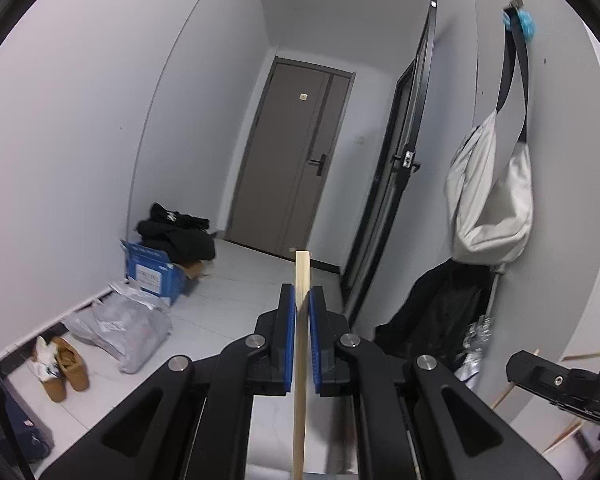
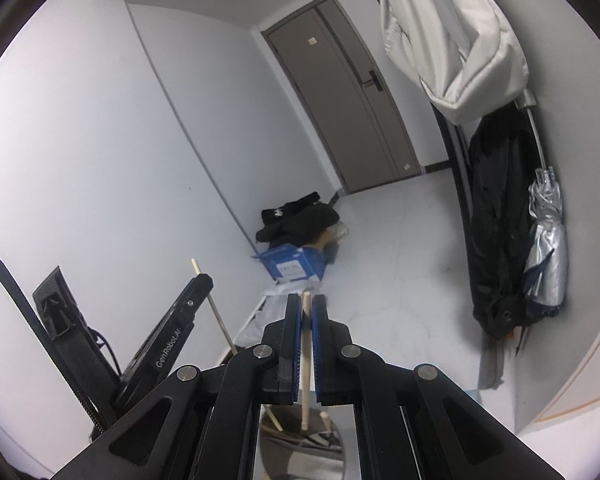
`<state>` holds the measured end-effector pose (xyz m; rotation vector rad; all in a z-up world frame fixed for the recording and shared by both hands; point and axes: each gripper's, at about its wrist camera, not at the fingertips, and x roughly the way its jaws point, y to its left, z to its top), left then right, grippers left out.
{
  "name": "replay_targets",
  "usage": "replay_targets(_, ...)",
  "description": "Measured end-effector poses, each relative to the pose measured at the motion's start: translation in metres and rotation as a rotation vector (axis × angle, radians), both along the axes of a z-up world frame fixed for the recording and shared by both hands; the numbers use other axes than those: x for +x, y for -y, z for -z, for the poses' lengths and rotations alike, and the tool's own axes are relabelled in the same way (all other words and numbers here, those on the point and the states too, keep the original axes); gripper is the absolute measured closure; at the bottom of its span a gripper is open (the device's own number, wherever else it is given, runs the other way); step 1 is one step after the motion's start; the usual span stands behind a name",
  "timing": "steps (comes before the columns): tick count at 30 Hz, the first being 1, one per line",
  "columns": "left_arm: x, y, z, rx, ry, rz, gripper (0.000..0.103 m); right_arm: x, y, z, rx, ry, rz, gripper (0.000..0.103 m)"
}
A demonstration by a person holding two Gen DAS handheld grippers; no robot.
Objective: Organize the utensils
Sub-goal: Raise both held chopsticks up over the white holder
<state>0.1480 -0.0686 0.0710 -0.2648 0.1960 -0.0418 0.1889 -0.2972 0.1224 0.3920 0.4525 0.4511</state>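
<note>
A pale-walled hallway is seen from both wrist views, closed at its far end by a grey-brown door (image 1: 296, 152), with a black-framed door (image 1: 400, 168) standing ajar on the right. A light grey bag (image 1: 490, 196) is hung by a black strap from a hook on the right wall, and below it a black garment (image 2: 496, 240) and a folded silver umbrella (image 2: 546, 248) are seen against that wall. On the tiled floor (image 1: 244, 292), along the left wall, a blue cardboard box (image 1: 152, 274) is topped with black clothing (image 1: 178, 230); nearer, a grey plastic bag (image 1: 120, 328) and a pair of tan shoes (image 1: 66, 368) are laid. The left tongs (image 1: 299, 300) are closed on a pale wooden chopstick (image 1: 301, 320), which is held upright between the blue pads and projects above the fingertips. The right tongs (image 2: 306, 308) are likewise closed on a second wooden chopstick (image 2: 305, 360), gripped nearly upright, its lower end reaching down over a round metal container (image 2: 300, 452) partly hidden beneath the tongs.
</note>
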Motion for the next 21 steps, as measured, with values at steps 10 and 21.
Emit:
replay_targets(10, 0.01, 0.012, 0.016, 0.065, 0.01, 0.017, 0.1, 0.007, -0.001, 0.028, -0.004, -0.031, -0.008, 0.099)
replay_targets(21, 0.012, 0.009, 0.023, 0.05, -0.035, 0.077, 0.1, 0.001, -0.002, 0.033, -0.003, -0.033, -0.003, 0.099)
